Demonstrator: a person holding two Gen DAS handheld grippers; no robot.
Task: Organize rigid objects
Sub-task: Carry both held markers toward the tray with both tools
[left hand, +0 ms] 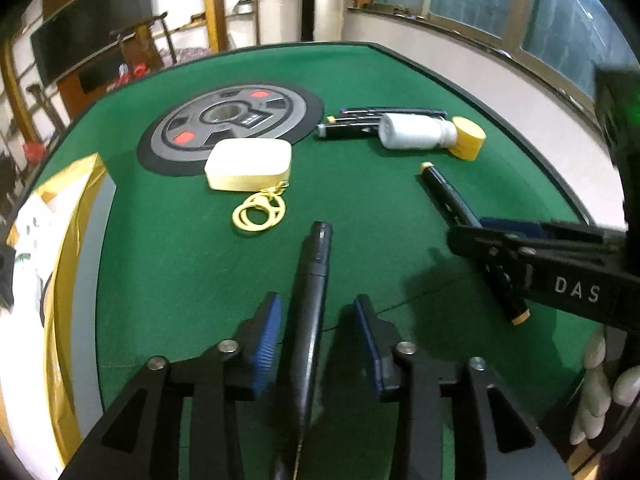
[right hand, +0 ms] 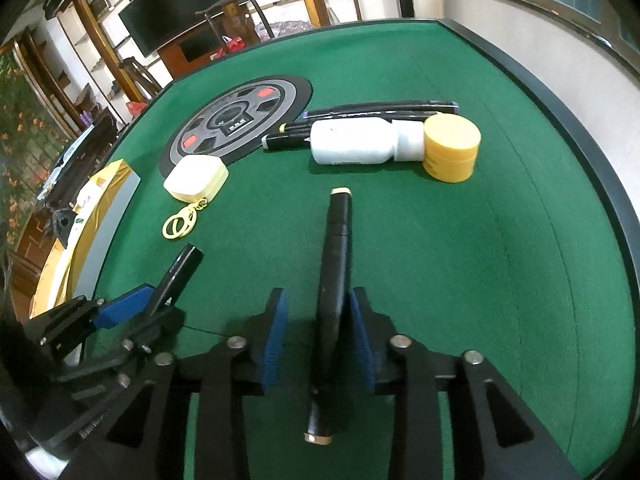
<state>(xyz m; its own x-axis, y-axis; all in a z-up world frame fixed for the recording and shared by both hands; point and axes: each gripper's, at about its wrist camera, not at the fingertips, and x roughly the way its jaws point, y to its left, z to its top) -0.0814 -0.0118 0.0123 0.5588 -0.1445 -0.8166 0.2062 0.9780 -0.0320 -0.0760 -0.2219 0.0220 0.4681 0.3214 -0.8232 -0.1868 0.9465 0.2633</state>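
Observation:
A black pen point(left hand: 316, 264) lies on the green table point(left hand: 180, 272) between the blue pads of my left gripper point(left hand: 318, 304). It sits close to the left pad, with a gap on its right, so the jaws stand open. A black marker with tan ends point(right hand: 338, 240) lies between the pads of my right gripper point(right hand: 319, 296). It rests against the right pad and has clear space on its left, so this gripper is open too. The two grippers sit side by side near the table's front.
At the back lie several dark pens point(left hand: 384, 114), a white bottle point(left hand: 412, 132) on its side and a yellow jar point(left hand: 468, 138). A cream case with a yellow keyring point(left hand: 248, 164) overlaps a round wheel-print mat point(left hand: 224, 120). A gold-and-white box point(left hand: 52, 260) lies at the left edge.

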